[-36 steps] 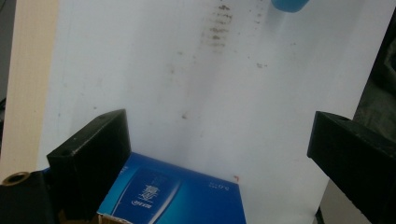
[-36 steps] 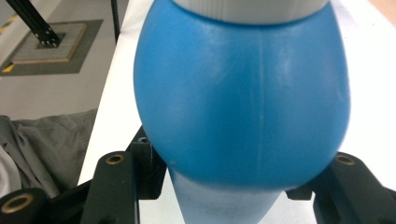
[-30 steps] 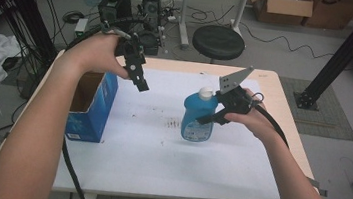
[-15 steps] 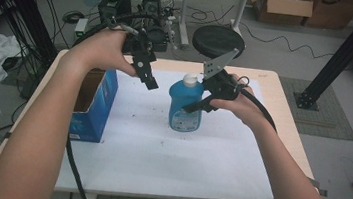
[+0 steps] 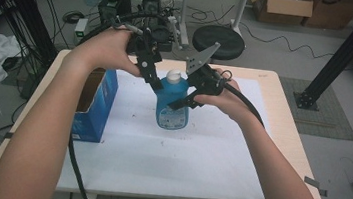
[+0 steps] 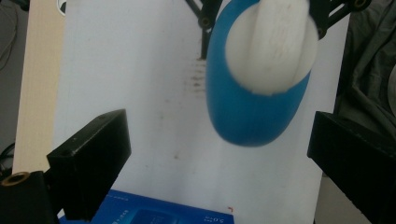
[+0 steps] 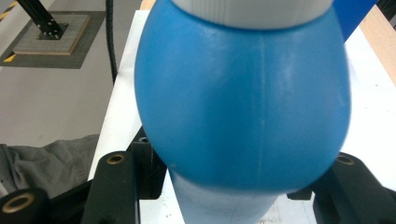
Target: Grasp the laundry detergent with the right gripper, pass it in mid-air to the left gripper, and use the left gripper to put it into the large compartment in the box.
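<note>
Blue detergent bottle (image 5: 172, 110) clamped in our right gripper (image 5: 184, 102), presenting its white cap (image 5: 174, 76); left gripper (image 5: 153, 83) hovers apart beside it.

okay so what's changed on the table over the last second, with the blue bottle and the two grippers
The right gripper, shut on the blue plastic bottle with the white cap, carried it leftward across the white sheet, toward the left gripper. The left gripper drifted slightly right and now hangs with jaws open just beside the cap. The blue cardboard box at the table's left stayed where it was, and the grip on the bottle held throughout.
</note>
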A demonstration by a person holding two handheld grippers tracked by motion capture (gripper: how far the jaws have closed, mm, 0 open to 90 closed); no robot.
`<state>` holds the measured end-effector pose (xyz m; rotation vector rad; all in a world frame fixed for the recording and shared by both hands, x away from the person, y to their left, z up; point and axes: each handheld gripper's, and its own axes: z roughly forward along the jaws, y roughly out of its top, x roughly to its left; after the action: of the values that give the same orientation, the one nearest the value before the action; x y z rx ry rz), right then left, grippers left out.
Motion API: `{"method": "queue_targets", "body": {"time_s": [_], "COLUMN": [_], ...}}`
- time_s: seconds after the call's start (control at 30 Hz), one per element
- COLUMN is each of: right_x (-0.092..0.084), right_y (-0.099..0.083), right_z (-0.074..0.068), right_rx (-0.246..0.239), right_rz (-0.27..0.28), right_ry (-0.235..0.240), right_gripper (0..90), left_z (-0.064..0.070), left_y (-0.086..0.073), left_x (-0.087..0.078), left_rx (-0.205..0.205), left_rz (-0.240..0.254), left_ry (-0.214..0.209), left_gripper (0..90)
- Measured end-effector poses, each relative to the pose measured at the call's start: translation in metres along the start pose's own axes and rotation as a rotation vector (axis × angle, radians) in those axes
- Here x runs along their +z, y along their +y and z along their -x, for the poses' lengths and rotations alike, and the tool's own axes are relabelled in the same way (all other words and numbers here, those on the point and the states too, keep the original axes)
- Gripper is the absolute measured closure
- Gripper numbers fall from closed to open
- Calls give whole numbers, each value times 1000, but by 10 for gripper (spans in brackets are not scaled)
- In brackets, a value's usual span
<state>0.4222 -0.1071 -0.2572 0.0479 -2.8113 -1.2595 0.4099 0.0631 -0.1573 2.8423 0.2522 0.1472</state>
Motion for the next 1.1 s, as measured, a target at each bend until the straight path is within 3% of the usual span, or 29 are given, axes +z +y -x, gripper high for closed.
{"method": "queue_targets", "body": {"time_s": [0.57, 0.73, 0.77, 1.1], "right_x": [4, 3, 3, 0], "right_y": [14, 14, 14, 13], "right_z": [-3, -4, -4, -3], "right_rx": [-9, -13, -15, -12], "right_rz": [3, 7, 11, 14], "right_ry": [-5, -4, -8, -7], "right_gripper": [448, 448, 448, 448], "left_z": [4, 2, 3, 3], "left_y": [8, 8, 8, 10], "left_x": [10, 13, 15, 17], "left_rx": [11, 31, 14, 18], "left_rz": [23, 4, 17, 24], "left_ry": [-18, -23, -27, -35], "left_gripper": [67, 68, 69, 124]}}
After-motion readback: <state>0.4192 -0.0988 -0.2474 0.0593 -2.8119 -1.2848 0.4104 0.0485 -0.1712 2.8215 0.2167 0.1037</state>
